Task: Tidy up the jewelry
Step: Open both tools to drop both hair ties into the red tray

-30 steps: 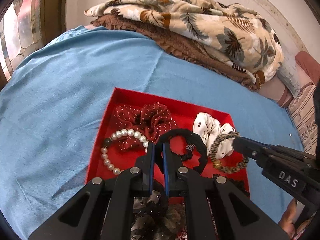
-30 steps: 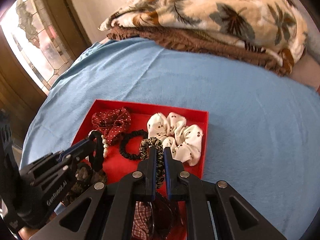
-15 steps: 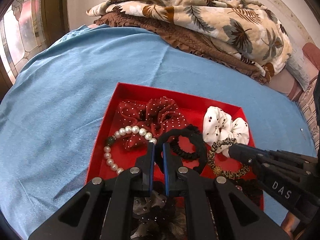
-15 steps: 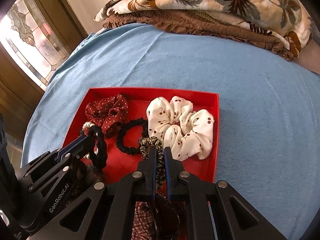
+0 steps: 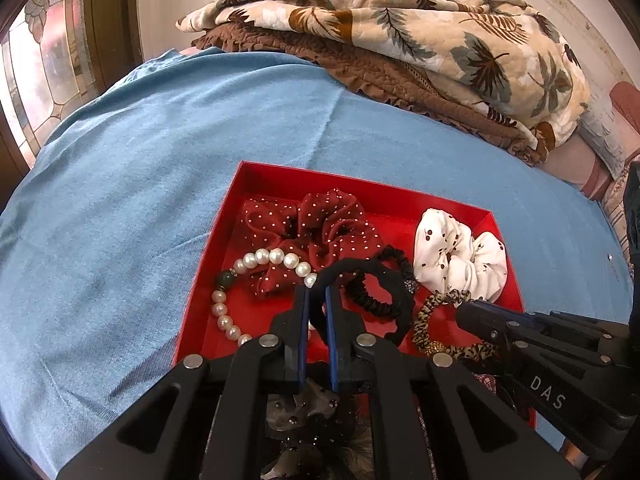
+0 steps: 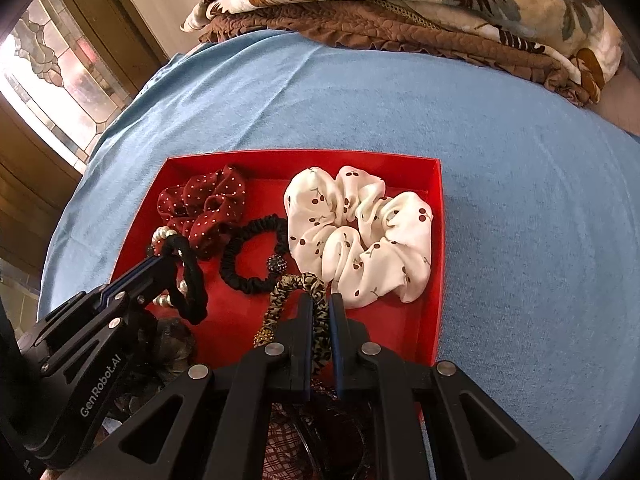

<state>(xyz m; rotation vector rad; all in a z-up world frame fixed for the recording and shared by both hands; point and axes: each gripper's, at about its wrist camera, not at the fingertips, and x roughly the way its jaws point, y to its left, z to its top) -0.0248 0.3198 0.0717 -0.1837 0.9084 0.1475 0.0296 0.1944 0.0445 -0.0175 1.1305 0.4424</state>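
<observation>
Jaws of left gripper (image 5: 316, 294) clamped on black hair tie (image 5: 394, 312); right gripper (image 6: 320, 304) jaws on leopard band (image 6: 288, 292), both low over red tray (image 6: 436, 248). Ahead: cherry scrunchie (image 6: 360, 236) (already in). Step: placing; next, release.

In the left wrist view, the raised letters "DAS" stand on the black body of the right gripper (image 5: 464, 312), near the lower right edge; whether more letters follow cannot be told. In the right wrist view, the wording "GenRobot.AI" runs in pale letters along the black body of the left gripper (image 6: 160, 258), at lower left. No other writing can be read in either view.
</observation>
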